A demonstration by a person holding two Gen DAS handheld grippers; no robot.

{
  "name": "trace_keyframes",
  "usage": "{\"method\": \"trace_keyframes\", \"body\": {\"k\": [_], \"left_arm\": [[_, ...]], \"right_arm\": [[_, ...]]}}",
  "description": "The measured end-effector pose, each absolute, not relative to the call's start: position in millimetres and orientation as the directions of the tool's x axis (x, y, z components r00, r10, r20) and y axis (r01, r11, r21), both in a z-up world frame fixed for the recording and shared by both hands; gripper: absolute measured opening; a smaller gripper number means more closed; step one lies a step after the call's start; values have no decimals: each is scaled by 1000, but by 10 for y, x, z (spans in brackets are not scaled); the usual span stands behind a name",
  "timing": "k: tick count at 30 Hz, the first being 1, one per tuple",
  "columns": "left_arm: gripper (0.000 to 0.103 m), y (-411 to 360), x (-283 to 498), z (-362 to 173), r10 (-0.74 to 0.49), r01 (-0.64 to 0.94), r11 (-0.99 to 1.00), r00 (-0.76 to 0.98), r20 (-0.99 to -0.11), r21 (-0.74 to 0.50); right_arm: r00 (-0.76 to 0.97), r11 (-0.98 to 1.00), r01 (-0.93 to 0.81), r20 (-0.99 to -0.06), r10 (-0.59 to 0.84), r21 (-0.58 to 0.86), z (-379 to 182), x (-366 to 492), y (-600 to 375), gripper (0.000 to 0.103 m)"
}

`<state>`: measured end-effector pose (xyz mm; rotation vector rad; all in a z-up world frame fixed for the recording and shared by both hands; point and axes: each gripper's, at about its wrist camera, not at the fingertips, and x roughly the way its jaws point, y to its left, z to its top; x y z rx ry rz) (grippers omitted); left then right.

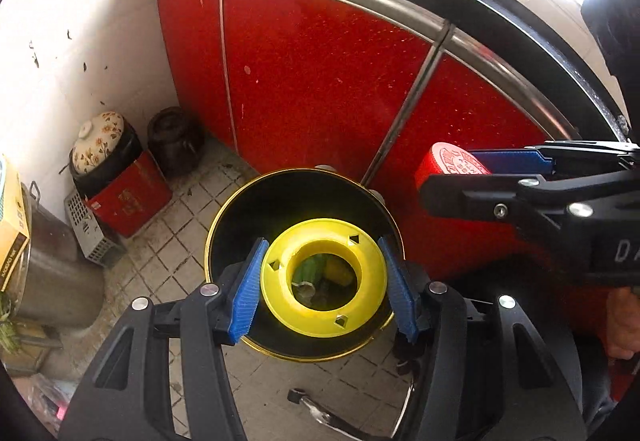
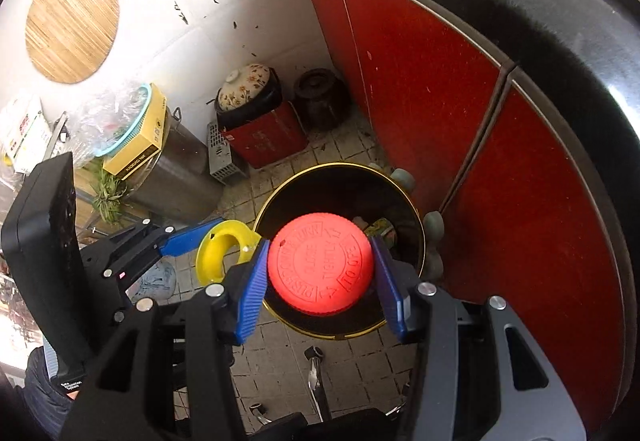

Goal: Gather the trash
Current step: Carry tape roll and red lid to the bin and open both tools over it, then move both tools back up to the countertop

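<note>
My left gripper (image 1: 324,277) is clamped on a yellow plastic ring (image 1: 324,273), a flat spool-like disc with a wide centre hole, its blue pads (image 1: 246,293) pressing the rim from either side. I hold it face-up directly over the mouth of the black bin (image 1: 240,217), so that letting go should send it straight in; through the hole I can see green and yellow scraps already lying at the bottom.

My right gripper (image 2: 320,269) grips a red screw cap (image 2: 320,265) with raised lettering, pads on opposite edges, also flat and level. It hangs over the near part of the same bin (image 2: 400,197), whose gold rim (image 2: 344,164) shows round it. Seen from the right wrist, the yellow ring (image 2: 218,253) sits just left of the cap, at the bin's left edge, so the two pieces are side by side and not touching.

The bin stands on a grimy tiled floor (image 1: 176,225), close against the red cabinet doors (image 1: 320,81) on its right and far side. Further off, in the corner, a floral-lidded pot (image 1: 98,141) rests on a red box (image 1: 132,197) beside a dark jar (image 1: 174,139). A steel stockpot (image 2: 176,165) stands to the left.

I judge both pieces ready to drop; the ring looks nearer the rim, so I would centre it first.
</note>
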<state>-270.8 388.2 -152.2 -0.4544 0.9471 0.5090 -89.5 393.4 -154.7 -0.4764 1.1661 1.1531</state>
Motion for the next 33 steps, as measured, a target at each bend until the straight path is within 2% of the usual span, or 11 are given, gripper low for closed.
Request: {"method": "trace_keyframes", "body": {"k": [2, 3, 4, 5, 14, 20, 25, 28, 33], "left_arm": [[56, 3937, -2710, -1561, 198, -591, 791, 494, -847, -159], [67, 3951, -2706, -1574, 197, -590, 791, 493, -847, -159], [84, 3964, -2710, -1580, 216, -603, 785, 483, -849, -143], [87, 3970, -2721, -1571, 236, -614, 778, 477, -847, -129], [88, 4034, -2799, -1569, 230, -636, 757, 471, -852, -148], [88, 3916, -2773, -1383, 261, -628, 769, 478, -839, -119], [89, 3710, -2672, -907, 294, -582, 809, 519, -802, -80], [92, 3463, -2492, -561, 305, -526, 849, 559, -771, -46], [95, 2814, -1889, -27, 220, -329, 944, 654, -724, -10]], "right_arm": [[-51, 402, -879, -889, 456, 257, -1569, -847, 3925, 51], [-57, 409, -873, -888, 456, 266, -1575, -820, 3933, 55], [-60, 415, -868, -887, 458, 273, -1573, -800, 3937, 69], [-56, 417, -867, -885, 462, 272, -1564, -789, 3935, 78], [-47, 405, -874, -878, 477, 267, -1467, -808, 3902, 79], [-39, 390, -880, -860, 509, 271, -1266, -821, 3761, 79], [4, 385, -880, -804, 594, 280, -698, -736, 3212, 79], [91, 411, -881, -771, 630, 232, -295, -648, 2708, 79], [300, 564, -813, -728, 616, 142, 318, -314, 1526, 80]]}}
